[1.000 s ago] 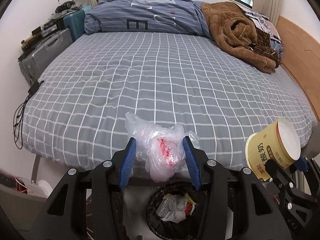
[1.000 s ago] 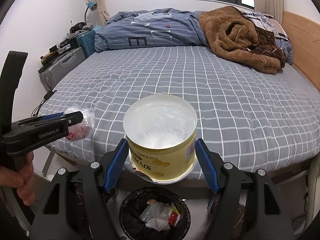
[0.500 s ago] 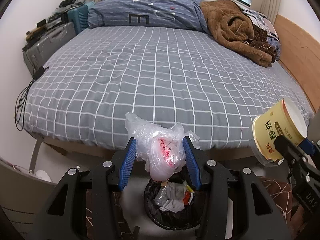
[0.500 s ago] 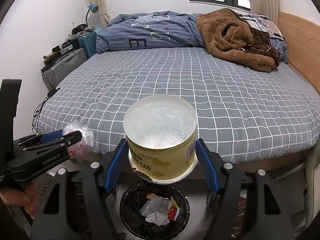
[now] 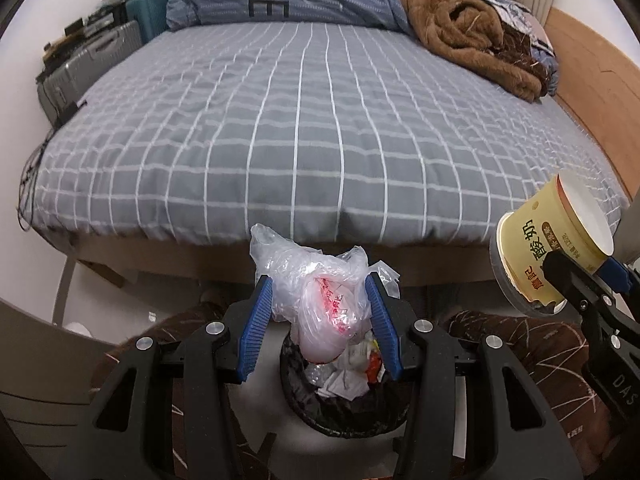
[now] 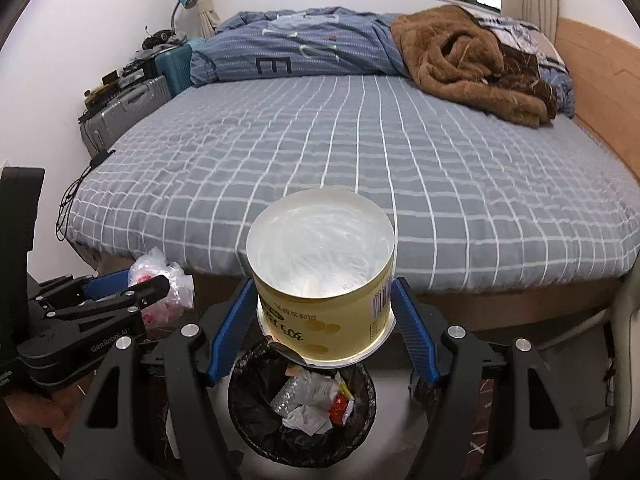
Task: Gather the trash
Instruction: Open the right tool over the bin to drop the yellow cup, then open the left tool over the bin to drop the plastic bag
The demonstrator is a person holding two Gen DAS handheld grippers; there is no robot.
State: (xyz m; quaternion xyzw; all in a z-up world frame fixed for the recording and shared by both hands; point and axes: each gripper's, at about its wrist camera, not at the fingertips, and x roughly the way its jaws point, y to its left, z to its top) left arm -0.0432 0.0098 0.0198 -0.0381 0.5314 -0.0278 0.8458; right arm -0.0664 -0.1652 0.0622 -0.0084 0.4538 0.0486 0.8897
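Right, left wrist view: left gripper (image 5: 320,300) clamps a crumpled plastic bag (image 5: 320,304) w/ red print, directly above the black-lined bin (image 5: 344,404) on the floor at the bed (image 5: 320,128) foot. Right gripper shows only at the frame's right edge, w/ the yellow cup (image 5: 548,248) side-on, printed label readable.

Right wrist view: right gripper (image 6: 324,320) squeezes that cup, open mouth facing the camera, over the bin; trash inside more visible. Left gripper appears at left, bag pinched, a hand (image 6: 44,412) beneath it.
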